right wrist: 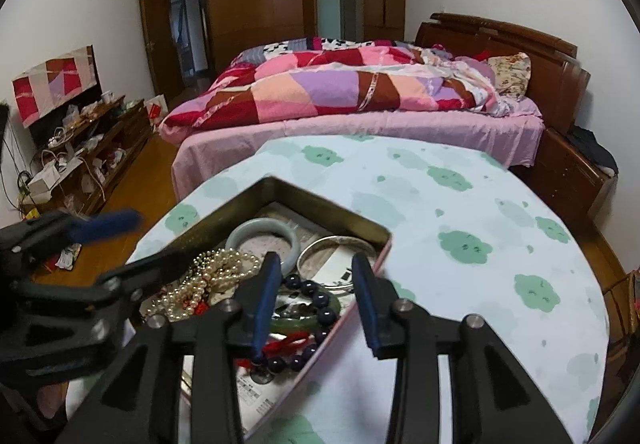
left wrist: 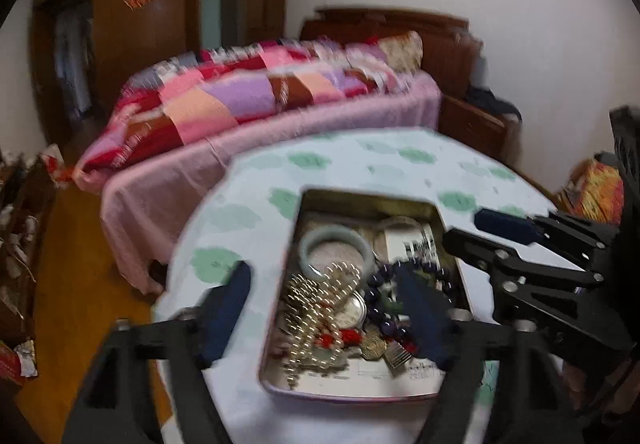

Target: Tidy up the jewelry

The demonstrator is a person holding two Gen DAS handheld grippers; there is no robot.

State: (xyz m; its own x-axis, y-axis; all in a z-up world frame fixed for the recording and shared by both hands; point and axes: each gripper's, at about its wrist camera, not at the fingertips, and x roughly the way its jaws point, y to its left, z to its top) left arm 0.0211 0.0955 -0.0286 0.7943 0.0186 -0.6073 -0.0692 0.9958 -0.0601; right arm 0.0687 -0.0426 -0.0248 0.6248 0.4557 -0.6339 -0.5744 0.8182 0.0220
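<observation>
Where the tin (right wrist: 280, 188) lies, both hand-held grippers hover.

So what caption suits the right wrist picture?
Open right gripper hovers over a tin of tangled jewelry on a table.

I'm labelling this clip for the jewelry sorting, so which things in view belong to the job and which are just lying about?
Belongs to the job:
tin box
pale jade bangle
silver bangle
pearl necklace
dark bead bracelet
green bangle
pocket watch
left claw, open
right claw, open

Just lying about:
bed quilt
pillow
cluttered TV stand
</observation>
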